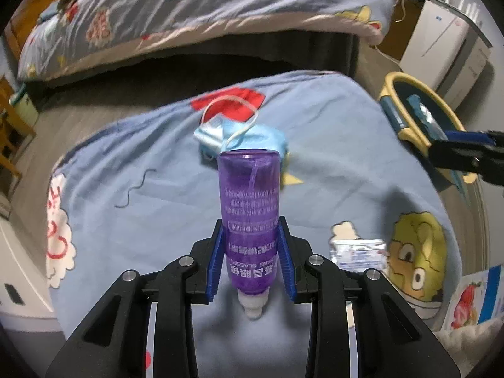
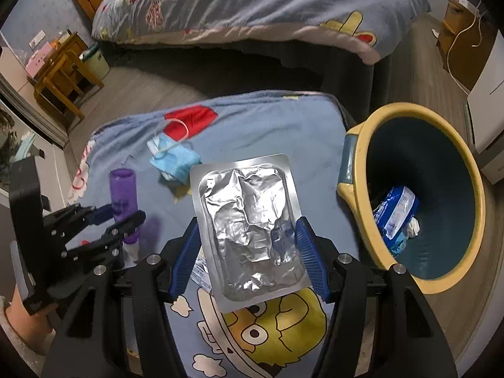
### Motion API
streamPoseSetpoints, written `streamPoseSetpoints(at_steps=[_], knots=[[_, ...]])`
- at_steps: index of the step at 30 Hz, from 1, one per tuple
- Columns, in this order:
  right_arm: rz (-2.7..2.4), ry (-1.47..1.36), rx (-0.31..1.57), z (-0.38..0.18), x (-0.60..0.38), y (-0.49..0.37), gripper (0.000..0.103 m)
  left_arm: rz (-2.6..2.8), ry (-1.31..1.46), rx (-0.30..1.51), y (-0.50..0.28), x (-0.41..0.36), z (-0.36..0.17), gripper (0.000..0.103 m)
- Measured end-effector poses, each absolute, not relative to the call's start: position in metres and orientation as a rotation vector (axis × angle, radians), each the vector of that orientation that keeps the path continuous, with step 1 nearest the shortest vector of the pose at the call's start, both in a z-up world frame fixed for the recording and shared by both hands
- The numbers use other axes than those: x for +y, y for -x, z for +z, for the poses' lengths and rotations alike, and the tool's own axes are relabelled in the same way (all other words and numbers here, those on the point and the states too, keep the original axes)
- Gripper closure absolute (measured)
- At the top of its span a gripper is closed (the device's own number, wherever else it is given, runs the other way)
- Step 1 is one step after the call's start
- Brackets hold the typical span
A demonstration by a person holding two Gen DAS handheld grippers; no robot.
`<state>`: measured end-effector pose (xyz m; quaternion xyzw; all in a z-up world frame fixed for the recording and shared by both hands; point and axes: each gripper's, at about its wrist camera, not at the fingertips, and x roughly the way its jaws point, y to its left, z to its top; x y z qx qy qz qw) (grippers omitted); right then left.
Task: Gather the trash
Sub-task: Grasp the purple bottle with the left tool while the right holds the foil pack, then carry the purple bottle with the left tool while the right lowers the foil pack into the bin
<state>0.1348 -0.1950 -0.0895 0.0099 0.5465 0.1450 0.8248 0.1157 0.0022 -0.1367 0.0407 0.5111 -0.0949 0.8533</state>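
Blue blanket (image 2: 252, 126) underlies everything; only the right view shows wrappers (image 2: 397, 217) inside the bin (image 2: 356, 170). Left gripper (image 1: 252, 252) clamps a bottle (image 1: 249, 201) upside-down; right gripper (image 2: 249, 242) pinches a foil pack (image 2: 245, 220), left of the bin.

Each camera sits just behind its own fingers, close above the blue cartoon blanket (image 1: 157, 163), looking forward and down toward the bed (image 2: 252, 6) beyond its far edge. The left wrist view faces the blanket's middle; the right wrist view sits nearer the right edge, beside the bin (image 2: 441, 271). Both share the face mask (image 1: 242, 135), far edge and bin.
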Motion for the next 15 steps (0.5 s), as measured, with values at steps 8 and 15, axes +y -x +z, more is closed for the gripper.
streamPoseSetpoints(at_steps=[8,15], knots=[[0.282,-0.070,1.107,-0.064,-0.221,-0.138,0.043,-0.251,-0.097,1.005,-0.115,-0.024,-0.102,0.070],[0.203,-0.116,1.055,-0.043,-0.264,-0.148,0.043,-0.315,-0.146,0.954,-0.117,-0.061,-0.074,0.070]])
